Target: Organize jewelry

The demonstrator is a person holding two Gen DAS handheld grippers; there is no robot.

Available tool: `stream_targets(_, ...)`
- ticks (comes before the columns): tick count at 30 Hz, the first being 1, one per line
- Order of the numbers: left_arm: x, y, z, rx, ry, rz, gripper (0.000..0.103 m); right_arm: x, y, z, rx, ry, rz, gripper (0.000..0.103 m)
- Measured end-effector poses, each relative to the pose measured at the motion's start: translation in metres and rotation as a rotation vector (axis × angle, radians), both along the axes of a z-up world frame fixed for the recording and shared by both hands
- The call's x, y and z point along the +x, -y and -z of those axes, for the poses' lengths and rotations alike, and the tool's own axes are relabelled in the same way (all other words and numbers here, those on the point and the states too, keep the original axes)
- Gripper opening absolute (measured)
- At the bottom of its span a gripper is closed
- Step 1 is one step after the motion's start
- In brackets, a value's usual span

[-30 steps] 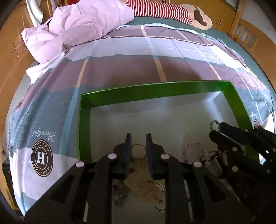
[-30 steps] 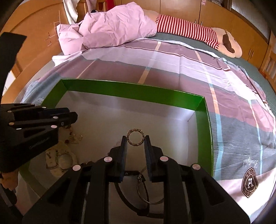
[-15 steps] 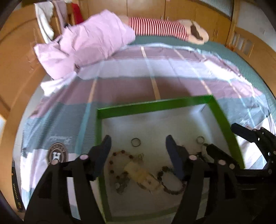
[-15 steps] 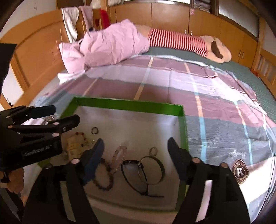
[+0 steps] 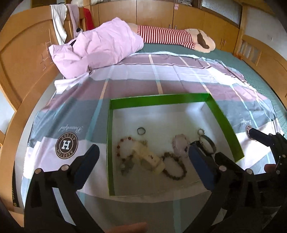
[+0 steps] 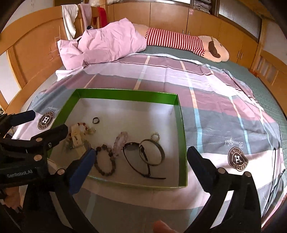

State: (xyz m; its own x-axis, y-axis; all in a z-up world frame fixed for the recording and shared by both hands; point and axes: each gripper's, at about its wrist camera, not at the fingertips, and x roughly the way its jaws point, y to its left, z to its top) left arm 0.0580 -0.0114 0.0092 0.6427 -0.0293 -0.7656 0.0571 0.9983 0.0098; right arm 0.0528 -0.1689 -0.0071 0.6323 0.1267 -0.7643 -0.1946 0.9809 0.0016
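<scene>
A green-walled box [image 5: 157, 101] [image 6: 182, 129] with a white floor lies on the bed. In it lie a small dark ring [image 5: 141, 130] [image 6: 96, 120], a red bead bracelet [image 5: 123, 143], a cream piece [image 5: 148, 157] [image 6: 77, 136], a dark bead bracelet [image 5: 174, 167] [image 6: 105, 162], a pink bead bracelet [image 5: 180, 143] [image 6: 121, 140], a sparkly ring [image 6: 155, 137] and black bangles [image 6: 150, 152]. My left gripper [image 5: 143, 170] is open and empty, above the box's near side. My right gripper [image 6: 140, 168] is open and empty, over the box's near edge.
The box rests on a plaid purple, grey and white bedsheet [image 5: 161, 75]. A pink duvet [image 5: 100, 44] and a striped plush toy [image 5: 170, 36] lie at the far end. Wooden bed frame [image 5: 21, 59] runs on the left, cabinets [image 6: 179, 16] behind.
Both grippers were nearly shut inside the box, the right on the sparkly ring. They opened wide, left the jewelry in the box, and pulled up and back.
</scene>
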Motion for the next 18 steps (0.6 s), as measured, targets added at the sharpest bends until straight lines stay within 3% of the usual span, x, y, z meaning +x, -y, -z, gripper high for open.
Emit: stream_targets(18, -0.0017, 0.0046, 0.0038, -0.006, -0.018, 0.022, 0.099, -0.0023, -0.0055, 0.0033, -0.018, -0.013, -0.010, 0.099)
